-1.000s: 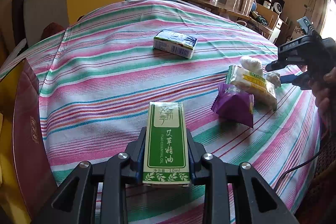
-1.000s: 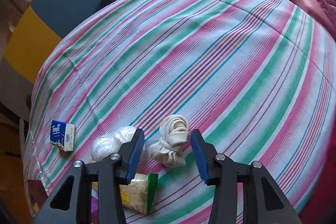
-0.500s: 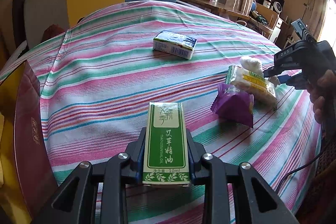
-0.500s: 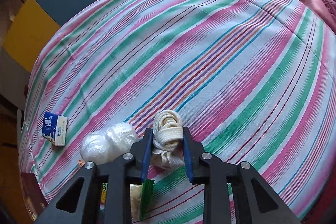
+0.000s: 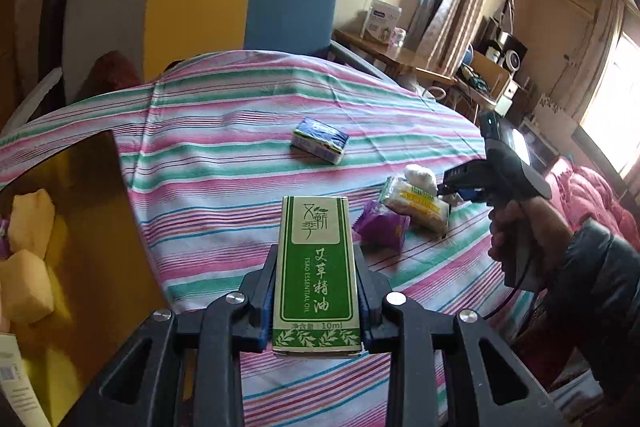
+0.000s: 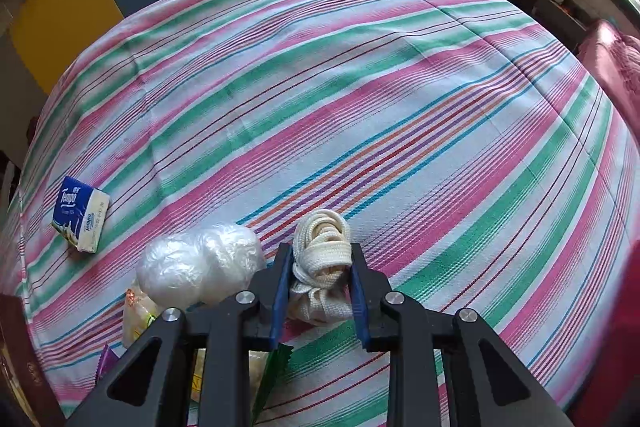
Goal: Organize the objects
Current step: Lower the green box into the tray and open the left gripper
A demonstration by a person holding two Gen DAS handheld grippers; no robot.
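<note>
My left gripper (image 5: 316,291) is shut on a green essential oil box (image 5: 315,271) and holds it above the striped tablecloth (image 5: 224,163). My right gripper (image 6: 320,279) is shut on a cream bundle of woven strap (image 6: 322,255), which hangs a little above the cloth. The right gripper also shows in the left wrist view (image 5: 460,183), beside the snack packets. A ball of clear plastic wrap (image 6: 200,267) lies just left of the strap bundle.
A blue and white tissue pack (image 5: 319,140) lies mid-table; it also shows in the right wrist view (image 6: 80,213). A purple snack packet (image 5: 382,229) and a yellow-green snack packet (image 5: 416,205) lie side by side. A yellow-lined box (image 5: 100,227) with yellow blocks stands at the left. A chair (image 5: 240,11) stands behind the table.
My right gripper has closed on the strap bundle and raised it slightly. My left gripper has lifted the green box and swung back left, bringing the yellow-lined box into view.
</note>
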